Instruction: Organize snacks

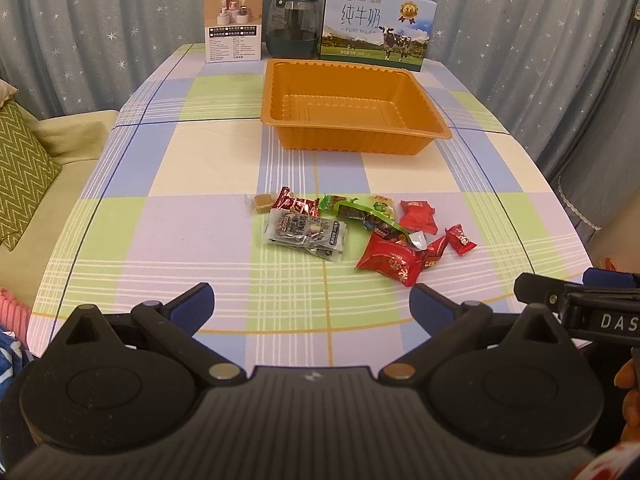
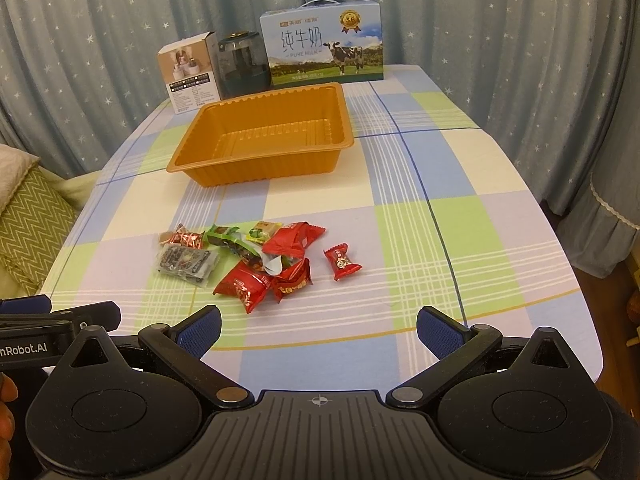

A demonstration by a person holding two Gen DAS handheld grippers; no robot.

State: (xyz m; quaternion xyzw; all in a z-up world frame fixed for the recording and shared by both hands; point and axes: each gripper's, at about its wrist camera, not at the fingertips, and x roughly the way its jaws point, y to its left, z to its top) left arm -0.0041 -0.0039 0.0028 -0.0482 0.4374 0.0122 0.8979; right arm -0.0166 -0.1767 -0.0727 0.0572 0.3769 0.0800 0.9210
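A pile of wrapped snacks point(image 1: 352, 228) lies mid-table on the checked cloth: red packets point(image 1: 390, 260), a grey clear packet point(image 1: 304, 232), green ones and a brown candy point(image 1: 262, 202). The pile also shows in the right wrist view point(image 2: 256, 258), with one red candy point(image 2: 342, 263) apart at its right. An empty orange tray point(image 1: 352, 132) point(image 2: 260, 164) stands behind the pile. My left gripper point(image 1: 312, 300) is open and empty, near the front edge, short of the pile. My right gripper point(image 2: 318, 330) is open and empty, also short of the pile.
At the table's back stand a white box point(image 1: 234, 24), a dark jar point(image 1: 294, 26) and a milk carton point(image 1: 376, 26). A sofa with a green cushion point(image 1: 20, 172) is at the left. Curtains hang behind. The other gripper's body point(image 1: 580, 308) shows at the right.
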